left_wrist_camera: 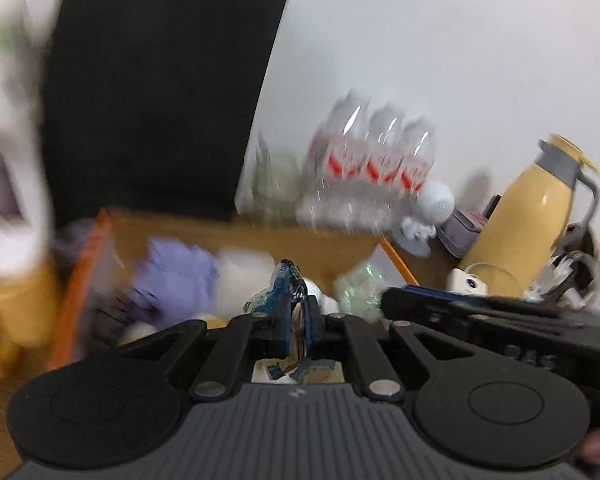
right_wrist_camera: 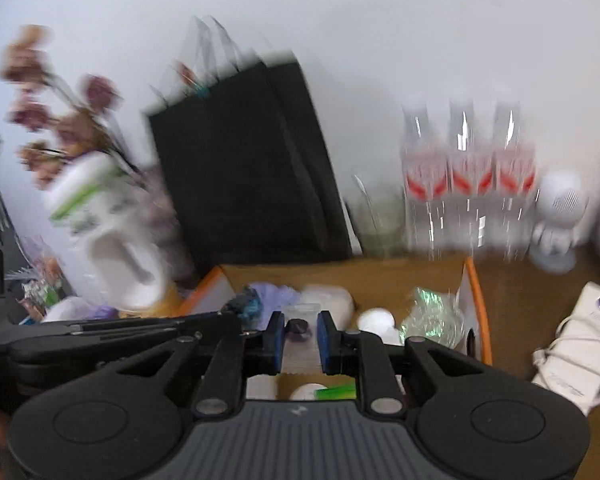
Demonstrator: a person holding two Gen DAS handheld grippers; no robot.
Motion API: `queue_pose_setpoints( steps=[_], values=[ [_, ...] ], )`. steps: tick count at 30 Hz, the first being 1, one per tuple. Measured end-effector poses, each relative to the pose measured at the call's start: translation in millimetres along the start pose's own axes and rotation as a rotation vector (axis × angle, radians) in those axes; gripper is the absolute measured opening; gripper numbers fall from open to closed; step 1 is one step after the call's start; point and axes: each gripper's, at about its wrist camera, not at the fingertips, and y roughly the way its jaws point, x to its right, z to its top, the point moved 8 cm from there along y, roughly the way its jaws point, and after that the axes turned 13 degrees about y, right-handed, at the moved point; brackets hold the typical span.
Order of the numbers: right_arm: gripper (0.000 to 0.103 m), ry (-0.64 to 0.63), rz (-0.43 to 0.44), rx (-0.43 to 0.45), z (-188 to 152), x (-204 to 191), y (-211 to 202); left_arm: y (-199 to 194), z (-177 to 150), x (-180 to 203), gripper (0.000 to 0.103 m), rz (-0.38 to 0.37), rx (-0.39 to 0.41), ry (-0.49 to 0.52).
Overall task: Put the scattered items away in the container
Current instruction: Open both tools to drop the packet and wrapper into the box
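Observation:
My left gripper [left_wrist_camera: 296,316] is shut on a crumpled blue and tan wrapper [left_wrist_camera: 290,280], held over the cardboard box with orange edges [left_wrist_camera: 80,280]. Inside the box lie a purple item [left_wrist_camera: 176,280], white lumps and an iridescent wrapper [left_wrist_camera: 356,284]. In the right wrist view my right gripper [right_wrist_camera: 299,322] is shut on a small clear bag with a dark piece inside [right_wrist_camera: 298,330], also above the box [right_wrist_camera: 478,308]. The left gripper's arm [right_wrist_camera: 140,330] reaches in from the left with the blue wrapper [right_wrist_camera: 246,304] at its tip. Both views are motion-blurred.
Behind the box stand a black paper bag [right_wrist_camera: 252,168], three clear water bottles [right_wrist_camera: 468,176] and a white round-headed figure [right_wrist_camera: 560,216]. A yellow flask [left_wrist_camera: 536,208] leans at the right. A white power strip [right_wrist_camera: 580,344], a white jug [right_wrist_camera: 108,232] and dried flowers [right_wrist_camera: 60,112] flank the box.

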Motion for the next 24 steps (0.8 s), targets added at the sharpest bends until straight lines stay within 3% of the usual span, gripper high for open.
queue_pose_setpoints(
  steps=[2,5,8,10,11,16,20,24],
  values=[
    [0.016,0.043,-0.032,-0.105,10.9,13.9,32.7,28.0,1.2,-8.2,0.007,-0.049,-0.102,-0.042],
    [0.016,0.094,-0.087,-0.226,18.8,26.7,72.3,63.0,-2.4,-16.4,0.007,-0.016,-0.21,-0.016],
    [0.016,0.125,-0.119,-0.324,17.7,30.9,105.2,83.3,-5.3,-19.8,0.01,-0.012,-0.262,-0.002],
    [0.016,0.131,-0.139,-0.378,14.0,33.6,123.7,89.6,-8.5,-18.1,0.027,-0.023,-0.288,0.0],
    [0.017,0.125,-0.16,-0.399,11.5,34.4,131.0,90.8,-9.3,-18.1,0.031,-0.022,-0.298,-0.008],
    [0.02,0.113,-0.22,-0.476,-0.5,36.3,145.4,79.6,-6.9,-25.2,0.035,-0.016,-0.301,-0.009],
    [0.04,0.169,-0.222,-0.498,-0.1,38.8,139.0,58.2,3.4,-34.9,0.042,0.015,-0.287,-0.02],
    [0.046,0.131,-0.252,-0.475,11.2,29.9,114.7,34.5,19.6,-47.2,0.066,0.097,-0.285,-0.042]
  ],
)
